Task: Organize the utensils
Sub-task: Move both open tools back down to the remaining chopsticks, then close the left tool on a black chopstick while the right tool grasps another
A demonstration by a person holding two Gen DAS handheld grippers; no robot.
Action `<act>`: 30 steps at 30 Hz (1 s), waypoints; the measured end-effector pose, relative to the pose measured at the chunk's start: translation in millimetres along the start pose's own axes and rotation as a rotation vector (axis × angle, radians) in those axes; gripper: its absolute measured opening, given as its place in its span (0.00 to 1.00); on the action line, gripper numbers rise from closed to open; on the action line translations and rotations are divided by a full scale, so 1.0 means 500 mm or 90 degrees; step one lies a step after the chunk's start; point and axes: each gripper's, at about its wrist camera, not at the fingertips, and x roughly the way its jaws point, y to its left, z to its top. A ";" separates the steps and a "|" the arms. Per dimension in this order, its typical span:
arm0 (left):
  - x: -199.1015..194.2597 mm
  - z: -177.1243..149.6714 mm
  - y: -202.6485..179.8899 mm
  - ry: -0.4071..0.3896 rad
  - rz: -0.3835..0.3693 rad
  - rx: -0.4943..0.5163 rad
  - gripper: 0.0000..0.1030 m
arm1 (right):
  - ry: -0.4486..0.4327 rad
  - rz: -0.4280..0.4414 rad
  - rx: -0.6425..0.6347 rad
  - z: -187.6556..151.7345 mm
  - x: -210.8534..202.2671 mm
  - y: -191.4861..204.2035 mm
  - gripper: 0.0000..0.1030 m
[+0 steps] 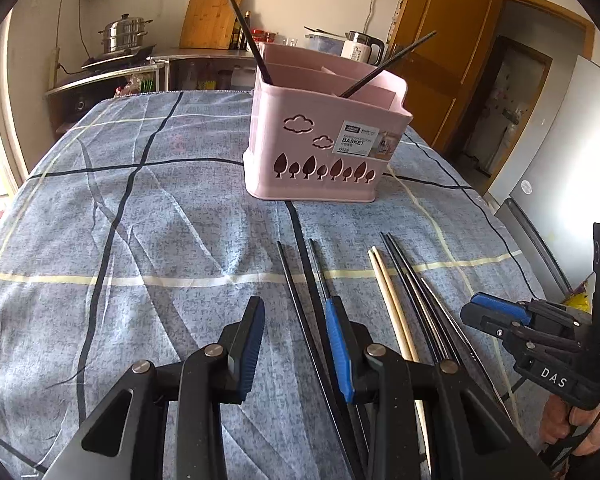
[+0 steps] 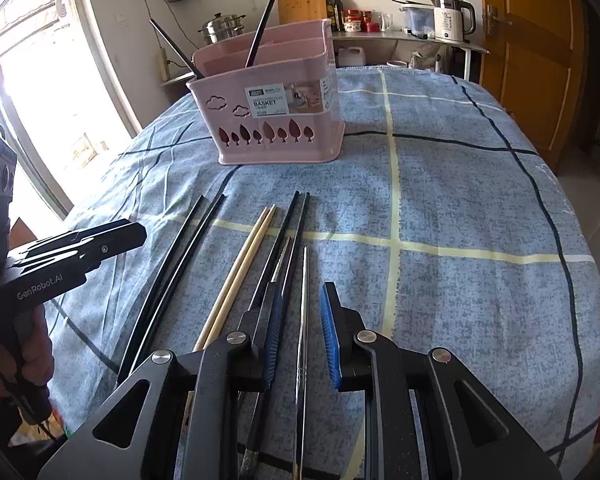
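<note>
Currently, items listed left to right.

Left gripper (image 1: 296, 344): black two-finger tool with blue ribbed pads, jaws part-way apart, nothing between them but cloth. Its right pad sits just above a pair of long black chopsticks (image 1: 300, 304), which pass beside and under that finger, not inside the gap.

Pair of pale wooden chopsticks (image 2: 244, 272): lying side by side on the blue-grey checked tablecloth (image 2: 460, 184), between the black pair and the next bundle.

Second pair of black chopsticks (image 2: 288, 224), with a thin silver metal chopstick (image 2: 282, 258) lying over them.

Single silver metal chopstick (image 2: 305, 300): runs lengthwise through the middle of the right gripper (image 2: 302, 332). That gripper's jaws stand narrow but apart; the pads flank the rod without touching it, so nothing is held.

Pink plastic utensil basket (image 2: 276, 120): upright at the far end of the cloth, well apart from both grippers, cloud and tree cut-outs on its wall; two black chopsticks (image 1: 240, 16) lean inside, one at each end.

Handling note, as a judgement: the step in hand looks like lowering onto loose sticks for pickup. The right gripper is lined up already; it should sink until the pads bracket the metal rod, then close square. The left needs to shift right to centre the black pair. Thin rods may roll or slip.
</note>
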 end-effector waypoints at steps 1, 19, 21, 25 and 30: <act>0.010 0.003 0.001 0.005 0.000 -0.002 0.31 | 0.005 -0.001 -0.001 0.001 0.008 -0.001 0.20; 0.096 0.036 -0.007 0.051 0.056 0.014 0.27 | 0.046 -0.037 -0.019 0.026 0.064 -0.006 0.07; 0.104 0.041 -0.015 0.055 0.076 0.031 0.24 | 0.047 -0.038 -0.015 0.027 0.064 -0.009 0.05; 0.119 0.049 -0.040 0.062 0.105 0.078 0.23 | 0.054 -0.045 -0.010 0.034 0.068 -0.010 0.05; 0.130 0.061 -0.051 0.070 0.106 0.104 0.08 | 0.062 -0.052 -0.011 0.046 0.076 -0.007 0.04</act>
